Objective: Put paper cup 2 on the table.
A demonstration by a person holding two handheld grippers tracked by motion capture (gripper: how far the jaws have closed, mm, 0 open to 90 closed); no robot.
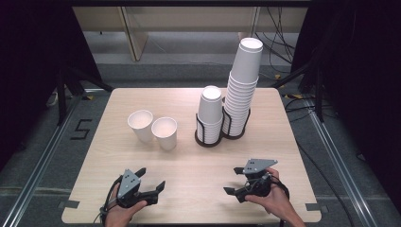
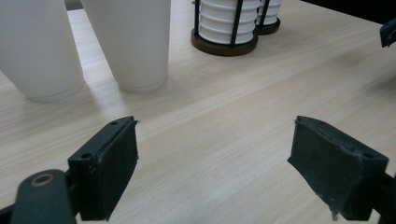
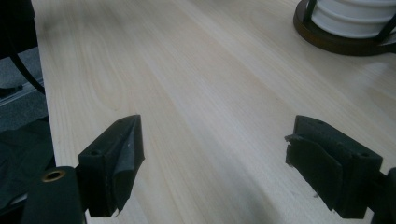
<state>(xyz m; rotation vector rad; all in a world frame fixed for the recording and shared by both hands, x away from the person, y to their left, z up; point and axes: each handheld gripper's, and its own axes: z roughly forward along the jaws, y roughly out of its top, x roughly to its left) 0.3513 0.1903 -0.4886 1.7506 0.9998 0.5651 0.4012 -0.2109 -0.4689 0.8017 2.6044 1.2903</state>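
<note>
Cups are the matter on this desk (image 1: 283,156): a left cup (image 1: 140,125) and a right cup (image 1: 164,133) stand upright and open, touching or nearly so, left of the desk's middle. The high view takes in what the tool views cut off: a short stack (image 1: 210,113) of upturned cups in a dark wire holder and, just beside it toward the far right corner, a tall stack (image 1: 243,87) leaning a little in a second holder. It also shows the left tool (image 1: 152,177) near the near edge, left of centre, and the right tool (image 1: 231,180) near the same edge, right of centre, each in a hand and well apart from the cups.

From the left tool view, the left tool (image 2: 215,149) has its jaws wide with bare wood between them; the two loose cups (image 2: 130,42) rise close ahead at the upper left, their rims cut off, and the short stack's holder (image 2: 224,44) sits beyond.

From the right tool view, the right tool (image 3: 215,149) is likewise wide and holds nothing; a holder base (image 3: 336,39) shows at the upper right, and the desk's edge runs down the left side
</note>
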